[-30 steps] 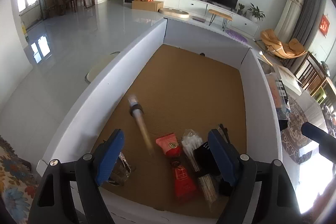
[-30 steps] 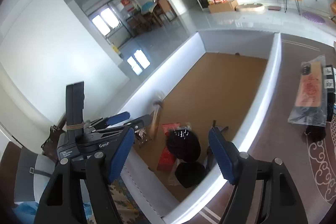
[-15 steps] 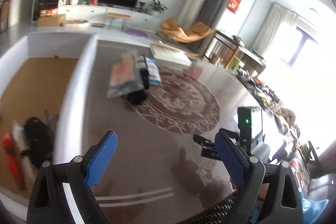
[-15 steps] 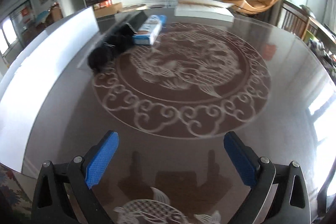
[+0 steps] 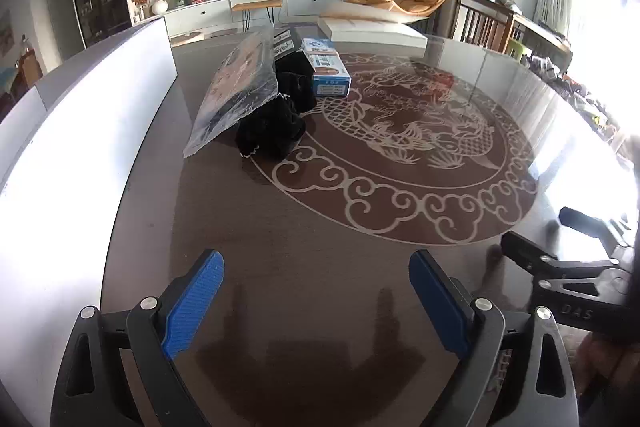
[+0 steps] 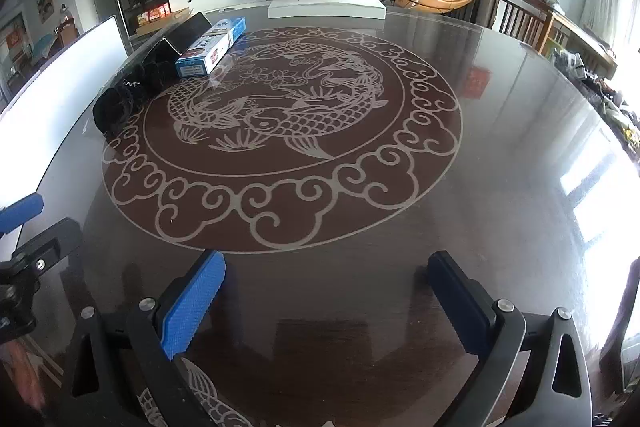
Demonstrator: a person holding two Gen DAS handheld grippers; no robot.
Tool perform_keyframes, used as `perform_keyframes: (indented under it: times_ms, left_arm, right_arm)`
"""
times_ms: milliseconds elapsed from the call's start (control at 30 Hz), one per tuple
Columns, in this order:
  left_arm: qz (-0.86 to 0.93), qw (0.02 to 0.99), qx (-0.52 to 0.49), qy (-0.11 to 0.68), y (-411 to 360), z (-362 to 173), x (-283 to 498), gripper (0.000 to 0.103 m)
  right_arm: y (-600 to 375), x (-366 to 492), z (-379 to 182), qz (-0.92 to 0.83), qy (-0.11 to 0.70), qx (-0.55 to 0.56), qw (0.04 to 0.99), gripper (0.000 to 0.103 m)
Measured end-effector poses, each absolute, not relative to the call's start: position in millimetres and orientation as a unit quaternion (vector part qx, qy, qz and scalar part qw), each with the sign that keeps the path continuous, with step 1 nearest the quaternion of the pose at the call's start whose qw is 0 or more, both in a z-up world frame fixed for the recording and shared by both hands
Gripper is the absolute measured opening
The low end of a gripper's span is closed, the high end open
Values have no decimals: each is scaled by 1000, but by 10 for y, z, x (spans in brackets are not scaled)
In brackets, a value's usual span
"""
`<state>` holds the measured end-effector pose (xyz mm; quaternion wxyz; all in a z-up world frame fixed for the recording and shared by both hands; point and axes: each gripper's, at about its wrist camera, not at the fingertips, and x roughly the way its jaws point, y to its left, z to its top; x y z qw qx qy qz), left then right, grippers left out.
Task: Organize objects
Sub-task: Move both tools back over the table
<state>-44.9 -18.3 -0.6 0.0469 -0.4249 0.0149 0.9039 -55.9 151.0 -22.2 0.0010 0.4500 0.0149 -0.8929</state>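
On the dark glass table (image 5: pixel 320 227) lie a clear plastic packet (image 5: pixel 236 87), a black fabric bundle (image 5: pixel 276 127) and a blue-and-white box (image 5: pixel 326 71), grouped at the far left. In the right wrist view the box (image 6: pixel 212 47) and the bundle (image 6: pixel 120 103) show again. My left gripper (image 5: pixel 316 303) is open and empty, low over the near table. My right gripper (image 6: pixel 326 303) is open and empty, also over the near table. The left gripper's blue pad (image 6: pixel 20 211) shows at the right view's left edge.
A white box wall (image 5: pixel 80 131) runs along the table's left side. A flat white box (image 5: pixel 372 29) lies at the far edge. A carp pattern (image 6: pixel 280 115) fills the table middle. Wooden chairs (image 5: pixel 488 27) stand on the right.
Both grippers have swung away from the white cardboard box with its items and now face the table top. They have lowered toward the near edge, and stayed open and empty.
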Motion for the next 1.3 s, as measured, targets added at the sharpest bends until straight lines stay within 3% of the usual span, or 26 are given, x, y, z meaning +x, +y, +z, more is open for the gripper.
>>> perform_keyframes:
  times_ms: [333,467,1300]
  left_arm:
    - [889,42,-455,25,-180,-182,-607,96]
    - [888,32,-458,20,-204,-209,-616,103]
    - [888,31,-459,18,-228,-199,-610,103]
  right_arm:
    - [1506,-551,-245,-892,11,452,5,103]
    - [1499,-559,-252,-892,11,452,6,103]
    - [1493,-563,-255,-892,11,452,5,103]
